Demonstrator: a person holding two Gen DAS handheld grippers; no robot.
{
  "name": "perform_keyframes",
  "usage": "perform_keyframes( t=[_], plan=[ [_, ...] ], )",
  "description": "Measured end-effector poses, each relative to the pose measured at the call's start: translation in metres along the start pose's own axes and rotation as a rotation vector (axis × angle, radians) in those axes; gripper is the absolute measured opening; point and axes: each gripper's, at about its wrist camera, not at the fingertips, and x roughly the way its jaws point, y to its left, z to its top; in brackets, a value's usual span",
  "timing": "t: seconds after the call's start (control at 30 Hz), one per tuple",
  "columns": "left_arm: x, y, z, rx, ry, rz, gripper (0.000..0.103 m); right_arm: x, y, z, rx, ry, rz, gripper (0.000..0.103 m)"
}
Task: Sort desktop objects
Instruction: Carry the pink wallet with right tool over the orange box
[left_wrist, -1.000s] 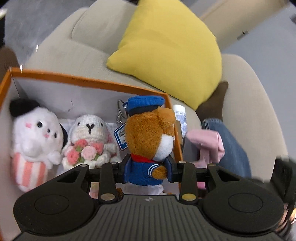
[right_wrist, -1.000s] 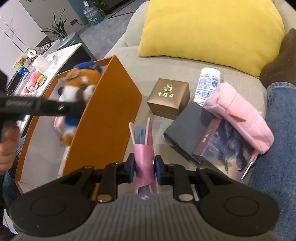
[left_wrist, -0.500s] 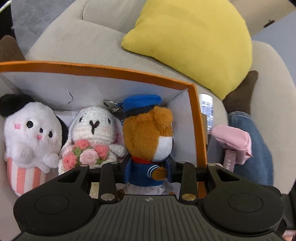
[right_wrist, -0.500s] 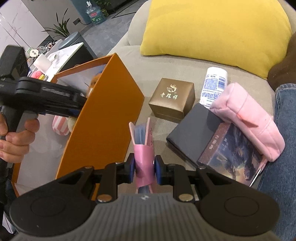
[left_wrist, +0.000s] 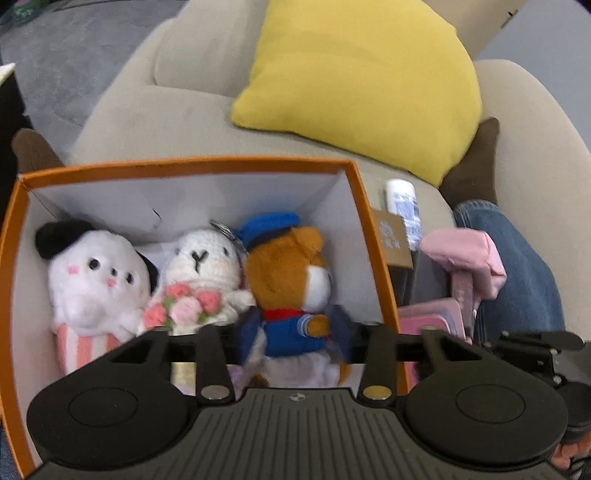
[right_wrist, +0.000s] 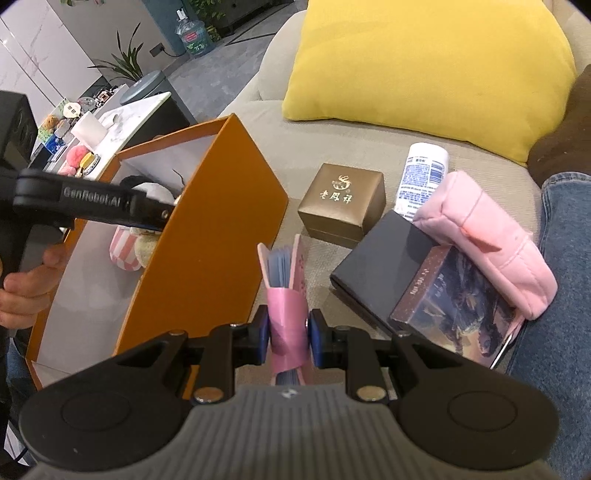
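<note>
Three soft toys sit in the orange cardboard box with white inside walls (left_wrist: 373, 236), which fills the lower left of the left wrist view: a white plush dog with black ears (left_wrist: 92, 273) at the left, a white crocheted rabbit holding pink flowers (left_wrist: 201, 273) in the middle, and a brown plush fox in a blue sailor suit and cap (left_wrist: 291, 288) at the right. The left gripper (left_wrist: 293, 332) has the fox's blue body between its pads, pressing on it, and its jaws are closing a little, so I judge this toy placed but not yet let go.

The right gripper (right_wrist: 288, 338), low in the right wrist view, is clamped on a slim pink card holder with blue cards (right_wrist: 284, 291), which is raised just beside the box's outer wall.

Still unsorted on the beige sofa seat (right_wrist: 332, 155) at centre right are a gold gift box (right_wrist: 341, 205), a white bottle with a blue label (right_wrist: 423, 175), a dark flat box (right_wrist: 384, 269), a picture-covered book (right_wrist: 461, 317) and a pink fabric pouch (right_wrist: 484, 240).

A yellow cushion (right_wrist: 424, 62) lies above them, and a jeans-clad leg (right_wrist: 554, 277) borders the right edge, crowding the pile.
</note>
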Motion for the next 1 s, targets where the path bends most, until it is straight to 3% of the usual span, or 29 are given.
perform_keyframes(
  t=[0.17, 0.53, 0.73, 1.0],
  plan=[
    [0.01, -0.006, -0.001, 0.059, -0.01, 0.008, 0.031, -0.002, -0.002, -0.001, 0.009, -0.004, 0.0, 0.024],
    [0.008, -0.003, 0.004, 0.04, -0.032, -0.004, 0.031, -0.015, -0.003, -0.003, 0.044, -0.028, 0.012, 0.023],
    [-0.044, -0.007, -0.011, 0.074, -0.113, 0.018, 0.031, -0.059, 0.015, -0.003, 0.039, -0.117, 0.035, 0.023],
    [-0.127, 0.015, -0.053, 0.091, -0.241, 0.13, 0.031, -0.099, 0.08, 0.006, -0.052, -0.224, 0.145, 0.023]
  ],
)
